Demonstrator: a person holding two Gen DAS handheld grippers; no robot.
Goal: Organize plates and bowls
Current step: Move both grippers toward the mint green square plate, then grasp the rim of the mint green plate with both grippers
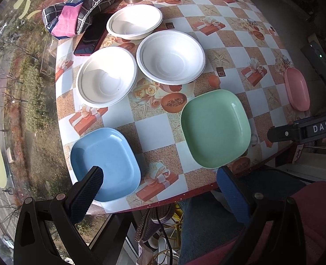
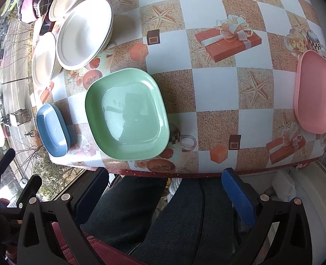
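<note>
Count: three white bowls, three coloured plates, all separate, none stacked, on a table covered with glossy checked oilcloth printed with gift boxes and starfish.

Landmark: green plate, rounded-square, smooth and shiny, rim up, lying flat near the table's front edge. No clear long axis; in the left wrist view its corners point roughly along the table's diagonals.

Blue plate: same shape, left of the green plate, apart from it, at the front edge.
Pink plate: well to the right of the green plate; looks oval under lens distortion.
White bowls: round, matte, ridged rims, open side up. One just behind the green plate, one behind-left, one farther behind.

Left gripper: jaws wide, empty, over the front edge.
Right gripper: jaws wide, empty, short of the table edge, in front of the green plate.
</note>
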